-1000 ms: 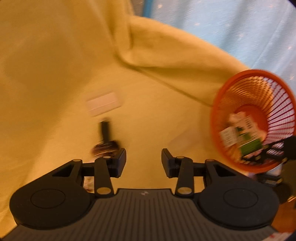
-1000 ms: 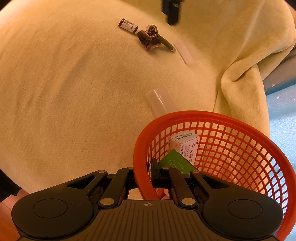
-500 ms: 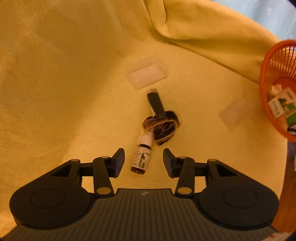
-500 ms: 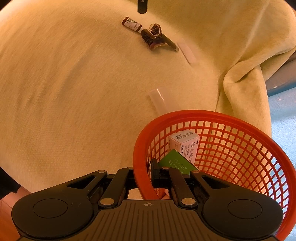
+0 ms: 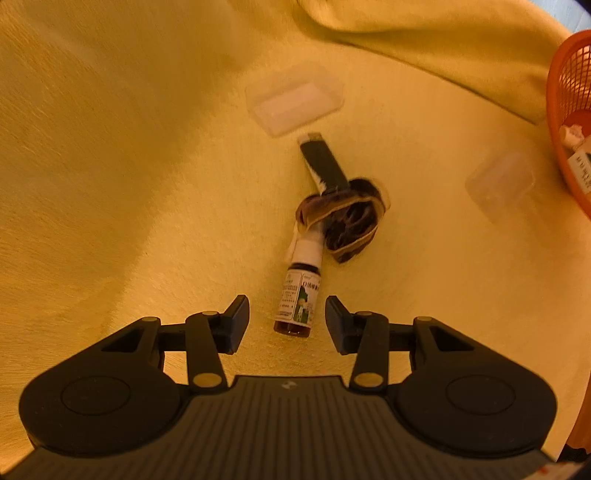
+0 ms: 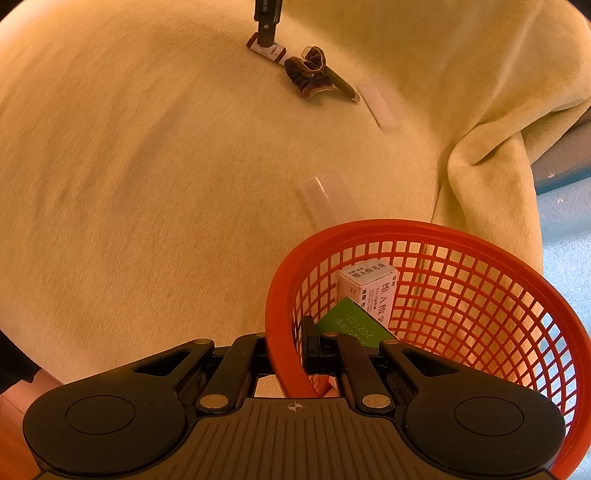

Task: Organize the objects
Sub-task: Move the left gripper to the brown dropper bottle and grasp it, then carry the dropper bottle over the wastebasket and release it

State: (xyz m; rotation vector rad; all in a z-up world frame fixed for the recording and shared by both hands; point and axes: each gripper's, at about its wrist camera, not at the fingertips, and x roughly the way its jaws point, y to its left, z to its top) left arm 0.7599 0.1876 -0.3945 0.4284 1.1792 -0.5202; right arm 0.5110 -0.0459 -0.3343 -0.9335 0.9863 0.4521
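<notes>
A small brown dropper bottle (image 5: 298,293) with a white cap lies on the yellow blanket, its base between the open fingers of my left gripper (image 5: 287,317). Beyond it lie a dark scrunchie (image 5: 347,218) and a black tube (image 5: 323,162). In the right wrist view the bottle (image 6: 267,48), scrunchie (image 6: 308,70) and a left finger (image 6: 266,18) show at the far top. My right gripper (image 6: 286,350) is shut on the rim of the orange mesh basket (image 6: 480,258), which holds a white box (image 6: 369,288) and a green packet (image 6: 351,325).
Two clear plastic lids lie on the blanket: one (image 5: 295,99) past the tube, another (image 5: 498,184) near the basket (image 5: 569,110). A blanket fold (image 6: 487,166) hangs at the right beside the blue floor (image 6: 569,221).
My left gripper swung from the basket side toward the bottle and moved in until its fingers flank the bottle's base. The right gripper kept hold of the basket, shifting slightly.
</notes>
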